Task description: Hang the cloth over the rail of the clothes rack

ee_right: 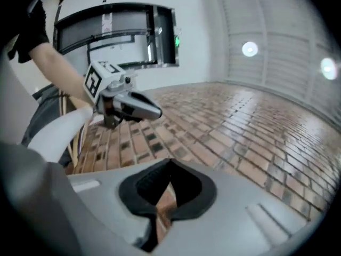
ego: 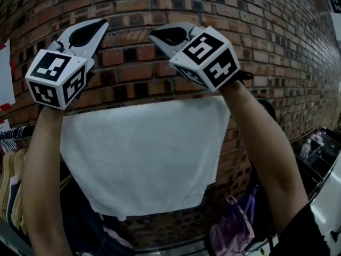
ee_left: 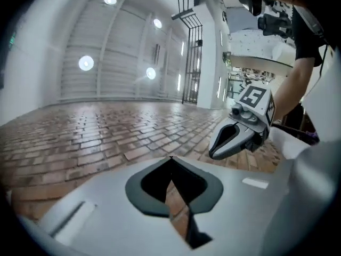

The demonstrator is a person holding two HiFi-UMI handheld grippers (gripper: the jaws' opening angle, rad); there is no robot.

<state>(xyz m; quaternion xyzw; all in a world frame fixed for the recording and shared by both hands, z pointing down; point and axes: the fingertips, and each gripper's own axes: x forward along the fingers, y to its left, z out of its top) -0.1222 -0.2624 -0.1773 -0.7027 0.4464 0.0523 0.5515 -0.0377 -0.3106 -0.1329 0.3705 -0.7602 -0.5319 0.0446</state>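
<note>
The white cloth (ego: 144, 153) hangs draped flat in front of the brick wall, its top edge level with my forearms. The rail (ego: 16, 132) shows only as a dark bar at the left; the rest is hidden under the cloth. Both grippers are raised above the cloth, tips pointing at the wall. My left gripper (ego: 101, 23) is shut and empty, its jaws meeting at the tip (ee_left: 170, 158). My right gripper (ego: 154, 35) is also shut with nothing in it (ee_right: 169, 160). Each gripper view shows the other gripper beside it, the right one (ee_left: 216, 151) and the left one (ee_right: 157, 112).
The brick wall (ego: 266, 47) stands close behind the grippers. Clothes on hangers (ego: 10, 180) crowd the rack at the lower left. A purple bag (ego: 234, 231) hangs low at the right. A white sheet (ego: 5, 73) is stuck on the wall at the left edge.
</note>
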